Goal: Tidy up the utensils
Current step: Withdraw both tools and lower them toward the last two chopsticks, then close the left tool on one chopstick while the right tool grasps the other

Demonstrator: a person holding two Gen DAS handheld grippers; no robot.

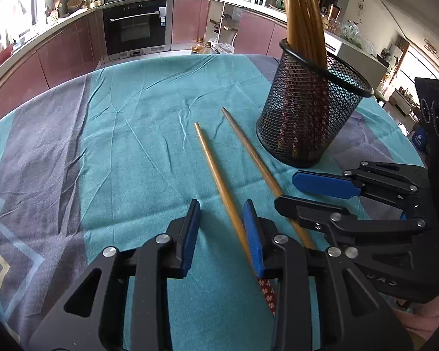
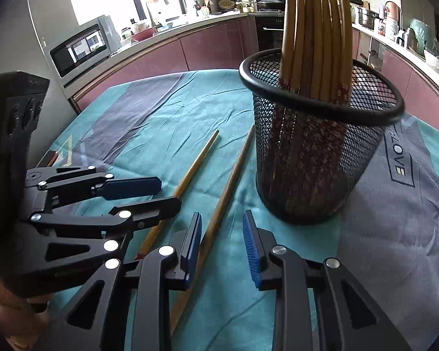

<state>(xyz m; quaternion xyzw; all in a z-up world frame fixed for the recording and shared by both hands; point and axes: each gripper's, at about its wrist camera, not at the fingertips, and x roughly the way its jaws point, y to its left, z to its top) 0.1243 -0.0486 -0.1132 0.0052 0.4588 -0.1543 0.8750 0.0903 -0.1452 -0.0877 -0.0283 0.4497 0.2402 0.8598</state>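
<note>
Here I have both hand-held grippers low over the teal tablecloth on the table. My left hand-held gripper stands open around one loose chopstick; the stick lies against its right finger's pad, the left pad apart from it. My right hand-held gripper is open too, the other chopstick passing just beside its left pad. The black mesh holder, full of upright chopsticks, stands at about one o'clock from both loose sticks.
</note>
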